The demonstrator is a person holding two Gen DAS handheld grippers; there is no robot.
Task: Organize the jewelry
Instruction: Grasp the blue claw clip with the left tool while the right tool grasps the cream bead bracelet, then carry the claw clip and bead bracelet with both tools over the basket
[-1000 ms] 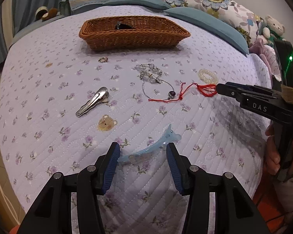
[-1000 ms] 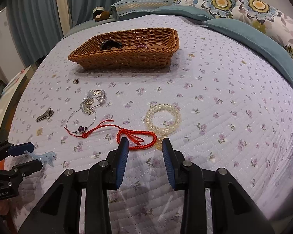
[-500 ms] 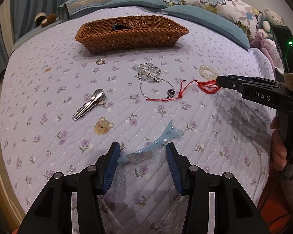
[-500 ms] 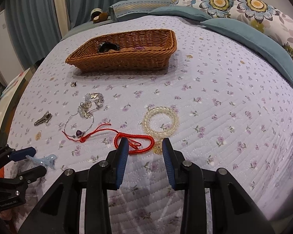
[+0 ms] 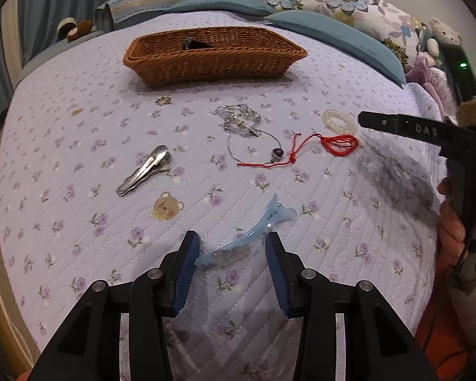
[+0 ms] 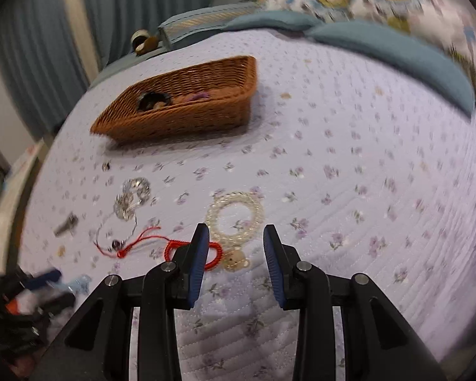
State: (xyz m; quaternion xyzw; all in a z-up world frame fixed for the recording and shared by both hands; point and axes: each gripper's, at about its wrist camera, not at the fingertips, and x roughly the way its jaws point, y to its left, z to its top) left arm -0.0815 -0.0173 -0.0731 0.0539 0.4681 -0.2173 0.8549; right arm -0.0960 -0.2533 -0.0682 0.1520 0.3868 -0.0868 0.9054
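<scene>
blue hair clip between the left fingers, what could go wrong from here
The translucent blue hair clip lies slanted across the left gripper, whose jaws have just been closing without touching it yet, so it may pivot or pinch the quilt. The red cord bracelet crosses the thin silver necklace and could drag it.

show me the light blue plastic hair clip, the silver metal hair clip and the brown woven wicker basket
light blue plastic hair clip (image 5: pixel 254 231), left wrist view, middle of its body
silver metal hair clip (image 5: pixel 144 171), left wrist view, middle of its long blade
brown woven wicker basket (image 5: pixel 212 66), left wrist view, near side wall
</scene>
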